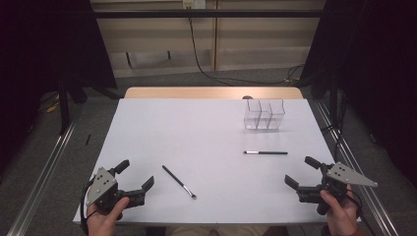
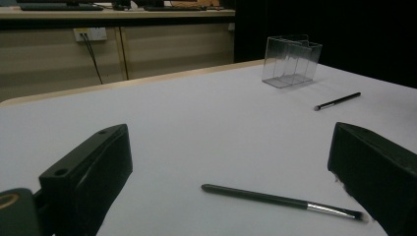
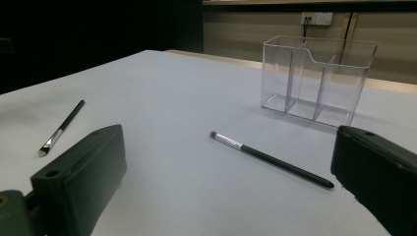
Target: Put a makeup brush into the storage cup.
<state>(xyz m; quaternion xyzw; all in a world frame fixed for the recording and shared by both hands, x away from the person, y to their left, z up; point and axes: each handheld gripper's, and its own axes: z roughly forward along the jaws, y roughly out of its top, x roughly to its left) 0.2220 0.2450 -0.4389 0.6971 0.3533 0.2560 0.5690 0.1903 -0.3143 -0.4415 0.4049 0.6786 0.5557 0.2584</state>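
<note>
Two thin black makeup brushes lie flat on the white table [image 1: 206, 132]. One brush [image 1: 179, 181] [image 2: 282, 200] [image 3: 61, 128] rests diagonally near the front centre, just right of my left gripper [image 1: 135, 174], which is open and holds nothing. The other brush [image 1: 265, 153] [image 3: 270, 159] [image 2: 337, 101] lies crosswise ahead of my right gripper [image 1: 301, 172], also open with nothing between its jaws. A clear plastic organizer [image 1: 264, 114] [image 2: 291, 61] [image 3: 317, 78] with three compartments stands upright at the far right of the table.
A wooden strip [image 1: 211, 92] runs along the table's far edge. Beyond it are a beige wall with a hanging cable [image 1: 196, 49] and dark curtains on both sides. Metal rails [image 1: 44, 167] flank the table on the floor.
</note>
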